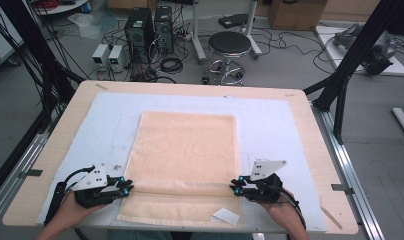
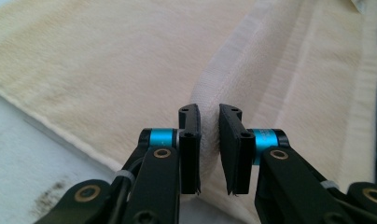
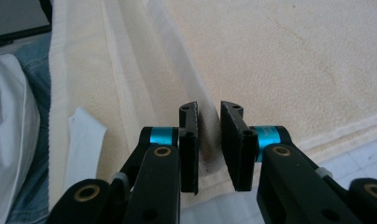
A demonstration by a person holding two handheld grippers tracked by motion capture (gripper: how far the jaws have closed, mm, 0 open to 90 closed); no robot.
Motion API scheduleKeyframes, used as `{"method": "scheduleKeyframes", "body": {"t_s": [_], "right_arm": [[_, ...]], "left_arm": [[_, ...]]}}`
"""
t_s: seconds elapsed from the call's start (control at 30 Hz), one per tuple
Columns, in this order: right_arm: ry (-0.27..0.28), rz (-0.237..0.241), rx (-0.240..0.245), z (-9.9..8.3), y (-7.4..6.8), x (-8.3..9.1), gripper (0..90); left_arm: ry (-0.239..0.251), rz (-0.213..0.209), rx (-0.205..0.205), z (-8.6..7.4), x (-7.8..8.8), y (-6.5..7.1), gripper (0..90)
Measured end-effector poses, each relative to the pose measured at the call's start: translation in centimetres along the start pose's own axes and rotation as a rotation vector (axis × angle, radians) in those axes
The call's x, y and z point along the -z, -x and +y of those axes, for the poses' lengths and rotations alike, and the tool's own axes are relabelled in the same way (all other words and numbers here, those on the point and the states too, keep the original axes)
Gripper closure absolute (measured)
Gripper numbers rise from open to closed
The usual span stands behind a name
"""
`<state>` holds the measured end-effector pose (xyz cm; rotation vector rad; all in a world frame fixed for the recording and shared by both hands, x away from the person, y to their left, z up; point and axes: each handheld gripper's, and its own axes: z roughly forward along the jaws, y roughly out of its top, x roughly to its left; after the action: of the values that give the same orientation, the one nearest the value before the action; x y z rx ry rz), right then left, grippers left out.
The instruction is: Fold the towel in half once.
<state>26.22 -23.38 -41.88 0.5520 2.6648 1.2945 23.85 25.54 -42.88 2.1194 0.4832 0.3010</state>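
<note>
Cream terry towel (image 1: pixel 185 150): its raised fold ran crosswise between your left gripper (image 1: pixel 126 188) and right gripper (image 1: pixel 236 187), each with jaws slightly parted astride one end of the ridge.

Cream towel (image 1: pixel 185 150) flat on the table (near edge folded over in a raised ridge)

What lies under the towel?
The towel lies on a pale blue mat over the wooden table. The mat directly beneath it is covered, so anything there cannot be seen.
</note>
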Motion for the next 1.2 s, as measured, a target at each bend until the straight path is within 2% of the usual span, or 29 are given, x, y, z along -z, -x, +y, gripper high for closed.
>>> {"method": "scheduleKeyframes", "body": {"t_s": [0.2, 0.27, 0.4, 0.6, 0.77, 0.83, 0.87, 0.9, 0.93, 1.0, 1.1, 1.2], "right_arm": [[-0.012, 0.021, 0.025, -0.4, -0.9, 0.1, 78.3], [-0.011, 0.019, 0.040, -0.4, -1.2, 0.2, 78.4], [0.000, 0.023, 0.038, -0.5, -1.6, 0.7, 79.2], [-0.005, 0.042, 0.067, -1.0, -2.9, 1.2, 84.5], [-0.005, 0.046, 0.059, -1.5, -3.3, 1.8, 84.1], [-0.015, 0.056, 0.067, -1.4, -3.4, 1.6, 79.9], [-0.021, 0.058, 0.073, -1.3, -3.5, 1.5, 76.7], [-0.026, 0.054, 0.074, -1.3, -3.5, 1.2, 72.8], [-0.026, 0.055, 0.075, -1.3, -3.4, 1.0, 72.5], [-0.056, 0.064, 0.067, -1.5, -3.1, 0.5, 68.3], [-0.054, 0.081, 0.075, -1.7, -3.1, 0.1, 64.7], [-0.060, 0.101, 0.067, -2.1, -3.3, 0.0, 62.1]], "left_arm": [[-0.038, -0.032, -0.026, -0.6, 0.4, 0.8, 81.8], [-0.032, -0.031, -0.023, -0.8, 0.8, 0.9, 82.5], [-0.028, -0.028, -0.027, -1.1, 1.3, 1.1, 89.3], [-0.017, -0.035, -0.047, -1.3, 2.0, 1.7, 89.7], [-0.018, -0.070, -0.042, -1.6, 2.1, 2.2, 89.6], [-0.040, -0.087, -0.057, -1.7, 1.8, 2.4, 89.6], [-0.045, -0.089, -0.054, -1.8, 1.6, 2.4, 87.7], [-0.051, -0.073, -0.051, -1.8, 1.4, 2.5, 76.5], [-0.059, -0.062, -0.053, -1.8, 1.2, 2.4, 68.9], [-0.059, -0.064, -0.047, -1.7, 0.8, 2.2, 65.2], [-0.051, -0.043, -0.063, -1.2, 0.8, 2.1, 56.3], [-0.032, -0.042, -0.072, -0.8, 1.2, 2.1, 54.3]]}}
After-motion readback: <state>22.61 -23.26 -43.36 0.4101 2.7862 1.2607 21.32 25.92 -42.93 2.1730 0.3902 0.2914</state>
